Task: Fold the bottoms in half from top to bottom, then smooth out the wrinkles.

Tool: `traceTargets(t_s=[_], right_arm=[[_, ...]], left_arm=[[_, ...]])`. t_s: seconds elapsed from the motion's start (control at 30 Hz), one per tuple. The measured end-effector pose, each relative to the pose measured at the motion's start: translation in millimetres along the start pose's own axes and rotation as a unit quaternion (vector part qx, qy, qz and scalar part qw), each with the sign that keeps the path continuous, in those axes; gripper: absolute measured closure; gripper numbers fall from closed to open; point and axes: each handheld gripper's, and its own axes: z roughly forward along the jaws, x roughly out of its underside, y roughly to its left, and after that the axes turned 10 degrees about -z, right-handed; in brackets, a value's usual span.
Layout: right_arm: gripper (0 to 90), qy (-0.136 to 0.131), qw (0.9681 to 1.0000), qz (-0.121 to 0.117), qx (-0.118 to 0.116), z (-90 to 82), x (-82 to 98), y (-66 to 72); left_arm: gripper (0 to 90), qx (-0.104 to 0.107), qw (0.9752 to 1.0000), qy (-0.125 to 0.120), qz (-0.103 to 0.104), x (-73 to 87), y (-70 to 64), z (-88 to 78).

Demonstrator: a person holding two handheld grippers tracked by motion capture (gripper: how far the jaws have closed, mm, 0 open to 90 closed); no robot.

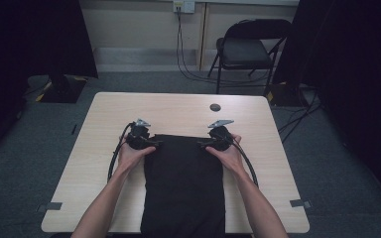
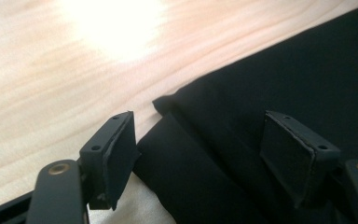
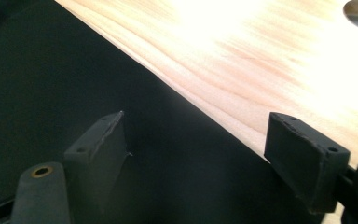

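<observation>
High view shows a pale wooden table (image 1: pixel 104 148) with a black cloth (image 1: pixel 184 188) spread flat on it, running from about the table's middle back to the near edge, where it hangs just over the rim. Taking the cloth as the landmark: the folding chair (image 1: pixel 245 49) stands on the grey carpet well beyond its far edge and to the right, and a small round dark cable hole (image 1: pixel 215 107) sits in the tabletop a little past that far edge, right of centre. The left gripper (image 1: pixel 151 144) is at the cloth's far left corner and the right gripper (image 1: pixel 203 144) at its far right corner, each in a hand whose forearm runs along the cloth's side edge. In the left gripper view the jaws stand wide apart, released, with the corner of the cloth (image 2: pixel 242 121) and a folded layer lying between them; the pads do not press on it. In the right gripper view the jaws are likewise spread, one over the cloth (image 3: pixel 74 93) and the other over bare wood (image 3: pixel 242 60), with the cloth's edge running between them, unclamped.
</observation>
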Motion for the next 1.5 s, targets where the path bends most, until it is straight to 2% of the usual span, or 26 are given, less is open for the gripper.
traceTargets(t_s=[0.1, 0.2, 0.23, 0.27, 0.33, 0.37, 0.4, 0.5, 0.57, 0.63, 0.67, 0.7, 0.77, 0.8, 0.9, 0.97, 1.0, 1.1, 1.13, 1.2, 1.37, 1.4, 1.43, 1.5], right_arm=[[19.4, 0.010, 0.9999, 0.000, -0.003, 4.7, 1.9, 0.1], [18.7, 0.021, 0.9997, -0.008, 0.000, 7.5, 3.4, 0.4], [18.7, 0.022, 0.9996, -0.015, 0.004, 7.4, 3.5, 0.3], [18.7, 0.024, 0.9996, -0.015, 0.007, 7.5, 3.9, -0.9], [18.5, 0.024, 0.9997, -0.003, 0.002, 8.5, 5.3, -4.6], [17.7, 0.025, 0.9997, -0.003, 0.004, 9.5, 6.4, -5.8], [17.2, 0.021, 0.9998, 0.002, 0.000, 9.9, 7.4, -6.4], [17.3, 0.010, 1.0000, -0.002, 0.000, 9.9, 10.6, -5.6], [17.4, 0.001, 1.0000, -0.007, -0.003, 8.5, 13.5, -1.2], [18.2, -0.003, 0.9998, -0.013, -0.012, 5.7, 15.6, 3.0], [18.6, 0.000, 0.9998, -0.014, -0.016, 4.4, 15.8, 4.4], [23.1, 0.007, 0.9997, -0.015, -0.019, 2.2, 15.4, 6.2], [36.7, 0.005, 0.9993, -0.025, -0.029, -1.5, 15.1, 8.9], [49.4, 0.005, 0.9989, -0.029, -0.036, -3.8, 14.5, 10.6], [71.4, 0.001, 0.9981, -0.031, -0.054, -6.2, 13.9, 15.2], [81.0, 0.002, 0.9977, -0.022, -0.064, -5.9, 12.6, 17.2], [83.9, 0.004, 0.9979, -0.018, -0.063, -5.5, 11.3, 17.2], [86.0, -0.002, 0.9982, -0.002, -0.061, -6.8, 2.8, 11.3], [86.2, -0.011, 0.9980, 0.008, -0.062, -8.7, -1.2, 8.1], [86.4, -0.020, 0.9984, 0.010, -0.051, -13.1, -10.1, 1.1], [86.5, -0.054, 0.9975, 0.025, -0.039, -29.3, -35.3, -16.1], [86.5, -0.060, 0.9972, 0.027, -0.035, -32.0, -39.4, -17.6], [86.5, -0.070, 0.9964, 0.031, -0.035, -36.0, -45.8, -20.4], [86.5, -0.083, 0.9957, 0.033, -0.024, -42.2, -54.9, -24.2]], left_arm=[[23.8, 0.009, 0.9998, 0.002, -0.017, 2.8, 2.3, 3.1], [22.9, 0.005, 0.9998, -0.015, -0.013, 8.4, 1.1, 3.2], [22.6, 0.002, 0.9998, -0.018, -0.006, 9.1, 0.6, 3.7], [22.7, 0.001, 0.9999, -0.015, 0.000, 8.7, 0.4, 3.8], [22.4, 0.004, 0.9998, -0.015, -0.010, 6.6, 1.1, 3.8], [22.4, 0.004, 0.9999, -0.011, -0.008, 6.3, 1.3, 4.0], [21.5, 0.004, 0.9999, -0.010, -0.001, 5.9, 0.7, 5.3], [19.0, 0.000, 0.9999, -0.013, 0.003, 6.0, -2.4, 8.1], [19.1, -0.013, 0.9994, -0.005, 0.032, 6.8, -6.3, 8.9], [24.7, -0.007, 0.9993, -0.006, 0.037, 8.4, -8.7, 6.8], [28.6, 0.003, 0.9992, -0.007, 0.039, 9.5, -10.8, 5.3], [39.7, 0.012, 0.9990, -0.005, 0.042, 9.9, -12.4, 3.6], [56.4, 0.032, 0.9984, 0.001, 0.046, 10.5, -17.4, 2.4], [67.3, 0.032, 0.9982, 0.001, 0.050, 10.8, -18.9, 2.1], [81.8, 0.039, 0.9985, -0.002, 0.038, 11.6, -19.7, 0.8], [84.2, 0.042, 0.9986, -0.005, 0.032, 10.8, -17.4, -0.5], [84.5, 0.040, 0.9987, -0.017, 0.026, 10.3, -16.9, -2.3], [84.8, 0.044, 0.9982, -0.039, 0.015, 3.7, -14.6, -8.1], [84.8, 0.046, 0.9977, -0.051, 0.003, 0.5, -14.7, -10.1], [84.9, 0.047, 0.9966, -0.067, -0.005, -7.5, -14.3, -14.1], [84.9, 0.054, 0.9950, -0.084, -0.002, -33.5, -13.4, -24.5], [84.9, 0.050, 0.9944, -0.093, -0.001, -41.3, -13.5, -29.9], [84.9, 0.056, 0.9935, -0.099, -0.006, -47.6, -12.9, -34.0], [84.9, 0.051, 0.9924, -0.112, -0.002, -58.2, -12.8, -42.1]])
